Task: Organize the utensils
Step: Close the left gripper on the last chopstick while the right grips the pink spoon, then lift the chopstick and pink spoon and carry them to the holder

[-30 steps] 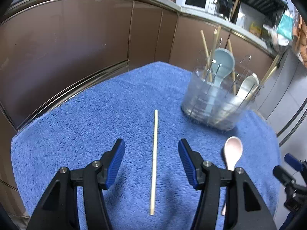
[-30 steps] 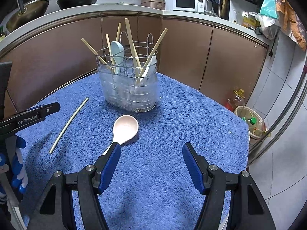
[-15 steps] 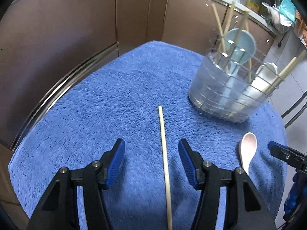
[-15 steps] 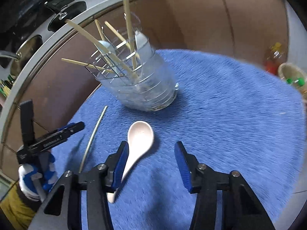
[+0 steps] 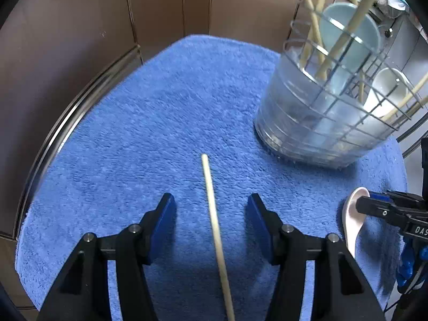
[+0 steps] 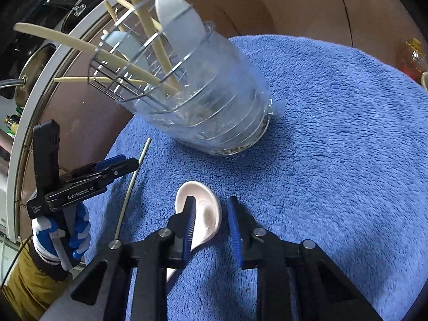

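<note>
Blue fleece towel (image 5: 149, 123), one, spread over the desk. On it: one loose chopstick (image 5: 214, 222), pale wood, lying flat between the wide-open jaws of the left gripper (image 5: 210, 208), touching neither. One pink spoon (image 6: 203, 216), lying flat, bowl up; the right gripper (image 6: 211, 214) has its jaws partly open astride the bowl, the left one at the bowl's edge, contact not certain. One wire holder (image 5: 326, 115) with a clear plastic liner, standing upright on the towel beyond both utensils. In it: two spoons, one light blue (image 5: 350, 37) and one white (image 5: 385, 93), and at least four chopsticks, leaning outward. Brown cabinet doors (image 5: 80, 40) behind the desk.
</note>
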Motion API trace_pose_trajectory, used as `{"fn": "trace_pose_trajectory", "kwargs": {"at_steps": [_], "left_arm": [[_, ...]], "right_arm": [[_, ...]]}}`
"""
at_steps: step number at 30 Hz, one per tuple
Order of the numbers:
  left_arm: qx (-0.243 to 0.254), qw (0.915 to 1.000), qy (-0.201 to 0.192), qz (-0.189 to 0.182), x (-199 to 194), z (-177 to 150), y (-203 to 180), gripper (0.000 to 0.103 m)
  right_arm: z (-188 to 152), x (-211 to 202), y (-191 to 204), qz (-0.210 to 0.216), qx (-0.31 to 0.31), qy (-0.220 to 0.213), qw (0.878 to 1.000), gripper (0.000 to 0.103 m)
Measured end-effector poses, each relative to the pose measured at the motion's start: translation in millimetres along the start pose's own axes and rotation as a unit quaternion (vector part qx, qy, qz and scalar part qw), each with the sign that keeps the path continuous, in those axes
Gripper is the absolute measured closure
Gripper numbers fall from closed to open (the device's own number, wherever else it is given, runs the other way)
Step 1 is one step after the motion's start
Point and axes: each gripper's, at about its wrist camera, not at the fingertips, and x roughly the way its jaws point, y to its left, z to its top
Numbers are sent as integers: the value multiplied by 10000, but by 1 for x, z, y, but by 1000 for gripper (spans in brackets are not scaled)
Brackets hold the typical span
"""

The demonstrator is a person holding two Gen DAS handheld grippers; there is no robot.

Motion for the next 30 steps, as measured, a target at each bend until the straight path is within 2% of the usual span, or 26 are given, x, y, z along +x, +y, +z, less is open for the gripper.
{"fn": "trace_pose_trajectory", "kwargs": {"at_steps": [2, 5, 8, 12, 17, 22, 30], "left_arm": [[-55, 9997, 228, 0, 7, 3, 0, 75], [-95, 9994, 300, 145, 11, 7, -2, 84], [-215, 9993, 310, 56, 12, 10, 3, 94], [-404, 9990, 165, -137, 4, 3, 8, 98], [-370, 9974, -540, -315, -31, -17, 7, 98], [-114, 9895, -1414, -280, -88, -43, -14, 98], [303, 9664, -2552, 9, -176, -85, -58, 98]], "right_arm": [[3, 5, 0, 14, -38, 70, 10000, 84], [7, 11, 1, 38, -172, 184, 9997, 88], [9, 14, 3, 74, -307, 235, 9992, 94], [4, 3, 10, 2, -408, 79, 9991, 94], [-12, -31, 21, -171, -615, -298, 9975, 95], [-31, -61, 48, -461, -864, -677, 9929, 94], [-73, -110, 85, -773, -964, -1224, 9848, 95]]}}
